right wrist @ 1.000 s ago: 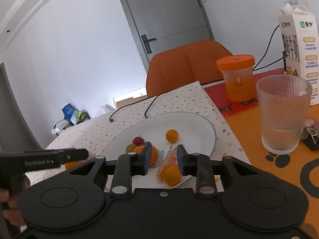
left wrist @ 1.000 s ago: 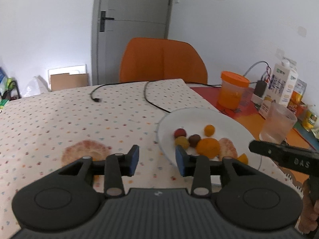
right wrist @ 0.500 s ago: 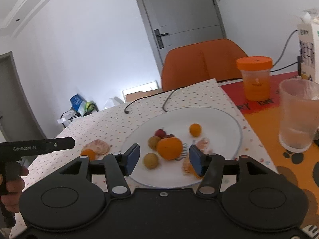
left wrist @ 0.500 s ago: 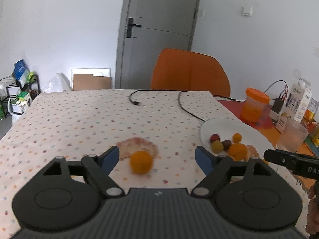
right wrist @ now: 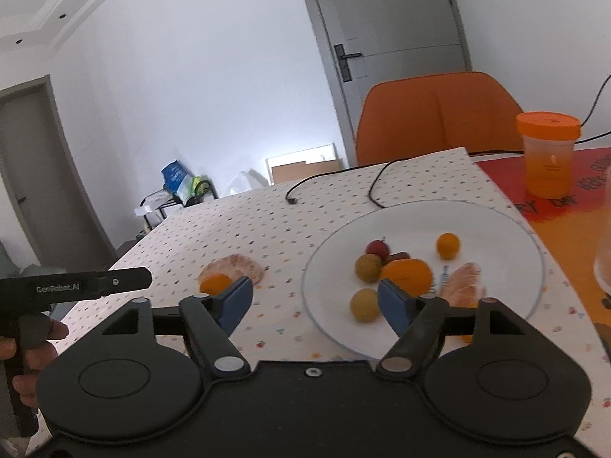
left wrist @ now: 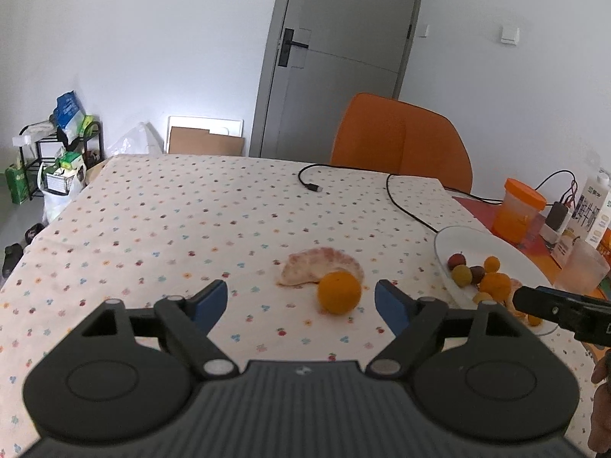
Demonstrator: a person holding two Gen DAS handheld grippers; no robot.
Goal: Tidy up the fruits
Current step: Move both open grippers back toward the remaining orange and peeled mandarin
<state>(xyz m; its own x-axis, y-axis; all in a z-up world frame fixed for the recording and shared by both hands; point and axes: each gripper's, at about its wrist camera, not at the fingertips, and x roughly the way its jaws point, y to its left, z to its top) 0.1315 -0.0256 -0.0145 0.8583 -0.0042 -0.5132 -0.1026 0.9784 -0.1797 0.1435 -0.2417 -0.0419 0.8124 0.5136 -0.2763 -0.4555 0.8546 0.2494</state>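
Observation:
A small orange point(left wrist: 339, 292) lies on the dotted tablecloth in front of a peeled pomelo segment point(left wrist: 320, 271). My left gripper point(left wrist: 301, 307) is open and empty, its jaws wide, with the orange between the fingertips toward the right one. A white plate point(right wrist: 496, 225) holds several fruits: an orange point(right wrist: 408, 275), two yellow-green ones point(right wrist: 364, 304), a red one point(right wrist: 378, 247), a kumquat point(right wrist: 448, 245) and a peeled segment point(right wrist: 464, 285). My right gripper point(right wrist: 315, 299) is open and empty over the plate's near-left rim. The plate also shows in the left wrist view point(left wrist: 458, 236).
A black cable point(left wrist: 397, 198) runs across the far cloth. An orange-lidded jar point(right wrist: 548, 152), a glass point(left wrist: 582, 271) and a milk carton point(left wrist: 594, 210) stand at the right. An orange chair point(left wrist: 401, 141) is behind the table.
Both grippers have opened wide and drawn back. The left one has swung left from the plate to the orange and pomelo segment on the cloth. The right one has shifted left.

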